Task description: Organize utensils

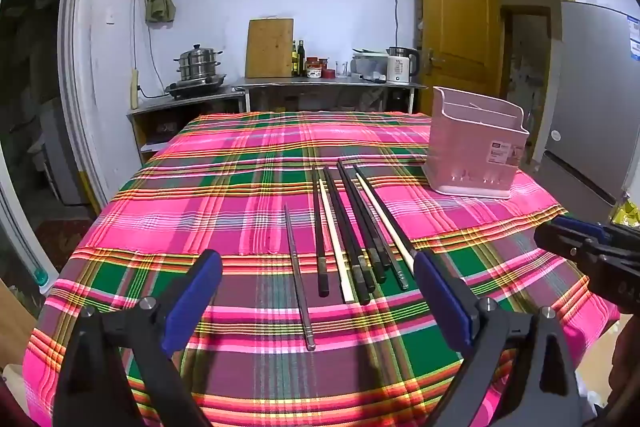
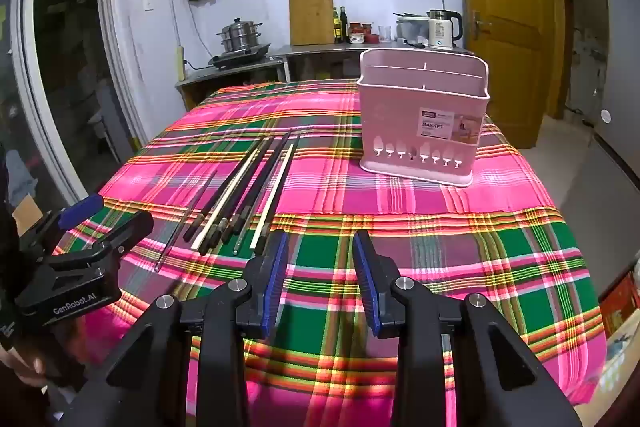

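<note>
Best, with nothing stowed yet, to lower the spread, empty left gripper (image 1: 318, 291) squarely over one chopstick (image 1: 298, 277) near the surface's front edge — the pink basket (image 1: 476, 147) waits at the far right corner — while the right gripper (image 2: 320, 279) hovers, parted.

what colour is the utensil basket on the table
Pale pink, the utensil basket carries a white label on its front. It shows best in the right wrist view.

Woven plaid cloth (image 1: 200, 211), matt pink plastic basket (image 2: 420, 107), one shiny metal chopstick (image 1: 298, 279).
</note>
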